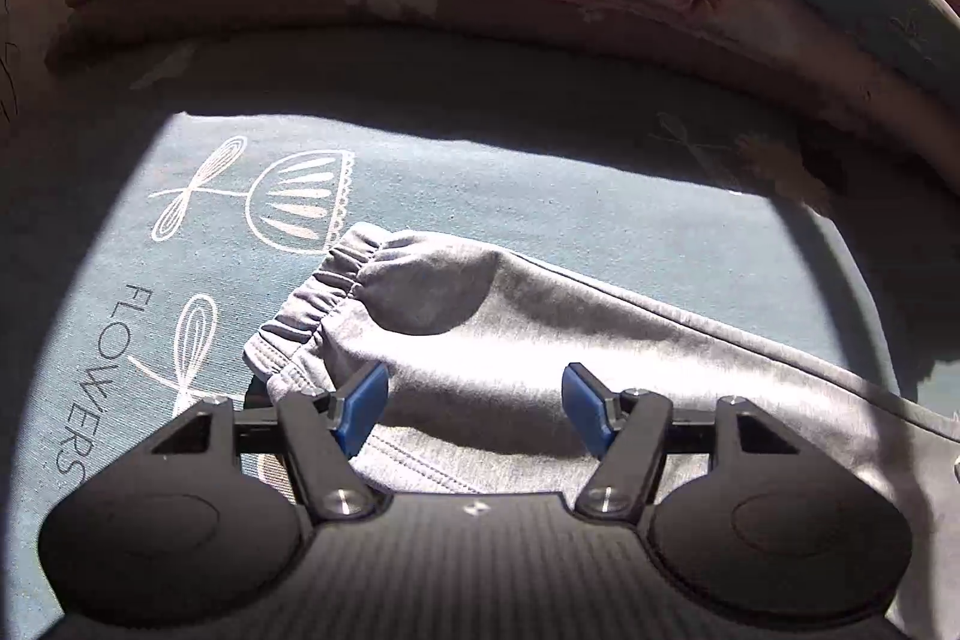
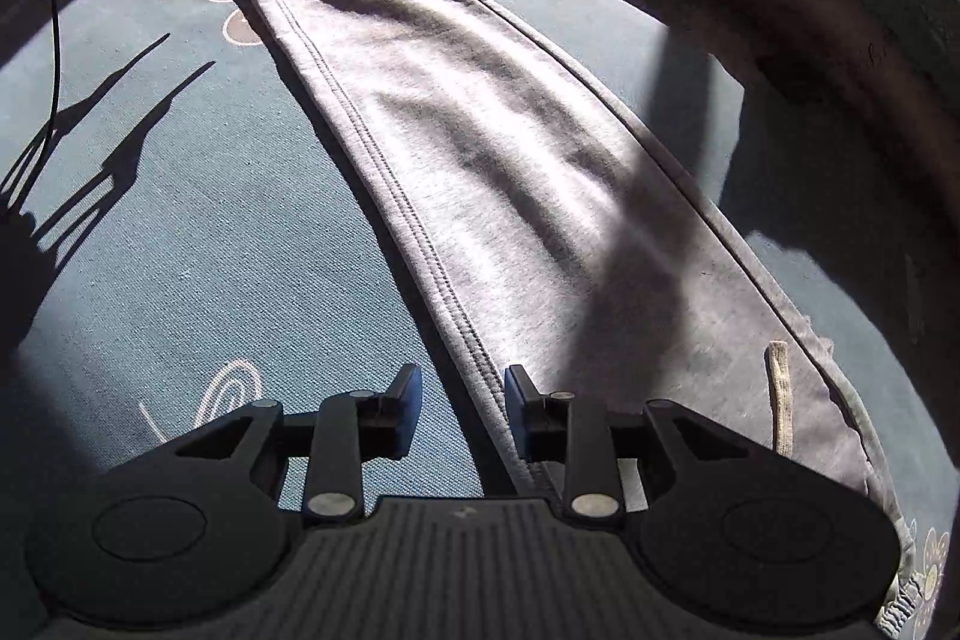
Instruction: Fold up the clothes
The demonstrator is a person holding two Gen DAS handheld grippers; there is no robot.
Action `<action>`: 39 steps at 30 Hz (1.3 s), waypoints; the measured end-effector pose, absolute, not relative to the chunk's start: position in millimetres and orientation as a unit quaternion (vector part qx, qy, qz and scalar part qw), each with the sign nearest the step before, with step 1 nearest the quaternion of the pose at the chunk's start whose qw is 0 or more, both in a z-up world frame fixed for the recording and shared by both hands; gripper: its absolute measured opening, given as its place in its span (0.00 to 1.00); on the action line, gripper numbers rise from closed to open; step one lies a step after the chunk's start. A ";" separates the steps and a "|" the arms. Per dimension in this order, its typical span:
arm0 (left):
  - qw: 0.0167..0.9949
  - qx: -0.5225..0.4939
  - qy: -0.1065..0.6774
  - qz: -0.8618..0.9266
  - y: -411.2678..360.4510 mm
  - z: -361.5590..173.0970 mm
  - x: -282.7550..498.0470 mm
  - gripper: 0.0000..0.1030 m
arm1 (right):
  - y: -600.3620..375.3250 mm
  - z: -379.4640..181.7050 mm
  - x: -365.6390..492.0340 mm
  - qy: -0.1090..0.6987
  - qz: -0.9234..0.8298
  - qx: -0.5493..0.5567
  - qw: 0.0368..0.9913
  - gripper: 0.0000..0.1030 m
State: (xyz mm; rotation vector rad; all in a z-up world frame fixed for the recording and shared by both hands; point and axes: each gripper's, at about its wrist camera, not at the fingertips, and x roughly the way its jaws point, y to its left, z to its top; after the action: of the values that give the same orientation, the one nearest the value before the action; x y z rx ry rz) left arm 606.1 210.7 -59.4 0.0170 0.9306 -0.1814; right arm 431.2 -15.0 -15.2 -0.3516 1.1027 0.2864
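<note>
My left gripper point(image 1: 474, 409) hovers apart over the grey cotton sweatpants point(image 2: 480, 148) on the blue printed bedsheet point(image 2: 210, 232); my right gripper point(image 2: 462, 412) stands apart at their near seam, clamping nothing.

Both wrist cameras tilt steeply down, close over the grey sweatpants point(image 1: 540, 340) point(image 2: 510, 160): left above the cuff, right at the waistband end.
</note>
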 end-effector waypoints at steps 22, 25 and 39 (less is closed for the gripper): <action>0.843 0.168 0.486 -0.159 105.4 -70.5 512.8 0.71 | -70.7 -23.2 376.2 0.559 0.116 -0.031 0.820 0.44; 0.835 0.180 0.490 -0.172 70.0 -63.9 491.6 0.72 | -81.7 -8.3 358.4 0.553 0.134 -0.030 0.822 0.44; 0.807 0.174 0.498 -0.266 -80.5 -40.8 401.7 0.72 | -269.6 26.5 282.6 0.524 0.006 -0.005 0.852 0.44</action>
State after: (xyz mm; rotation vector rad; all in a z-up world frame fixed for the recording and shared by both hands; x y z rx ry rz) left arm 401.7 -80.5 -40.8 0.3718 1.0650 -0.5688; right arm 282.6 -269.6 26.5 -0.0096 1.1032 0.0119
